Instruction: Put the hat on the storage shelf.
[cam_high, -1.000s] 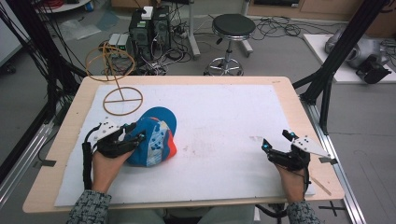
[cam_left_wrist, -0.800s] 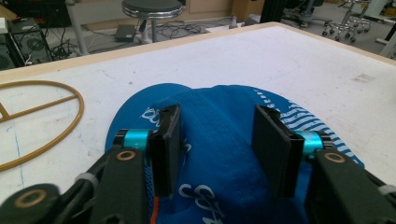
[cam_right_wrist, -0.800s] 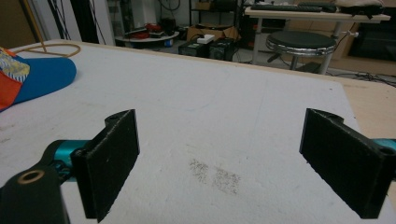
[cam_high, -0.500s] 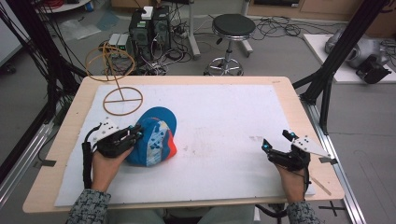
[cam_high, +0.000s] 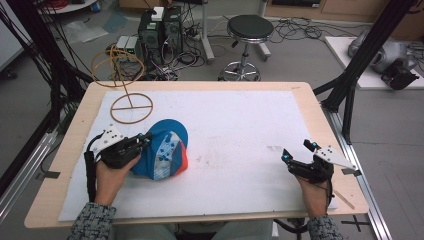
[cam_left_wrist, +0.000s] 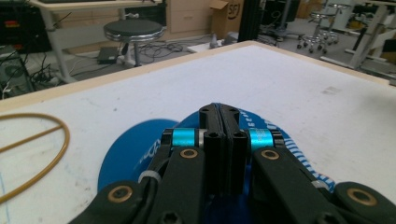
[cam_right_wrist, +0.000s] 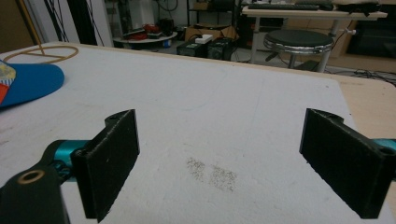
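i count one blue cap (cam_high: 165, 150) on the table, and one wire stand (cam_high: 129, 95) made of two gold rings joined by a stem. i have two grippers: the left gripper (cam_high: 142, 140) and the right gripper (cam_high: 296, 152), each held by one hand. one white mat (cam_high: 240, 125) covers the one table (cam_high: 320, 107). on the floor beyond, one round stool (cam_high: 250, 30).

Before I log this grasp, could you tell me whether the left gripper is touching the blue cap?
Touching. In the left gripper view the left gripper has its jaws pressed together right on the blue cap; the high view shows it at the cap's edge too.
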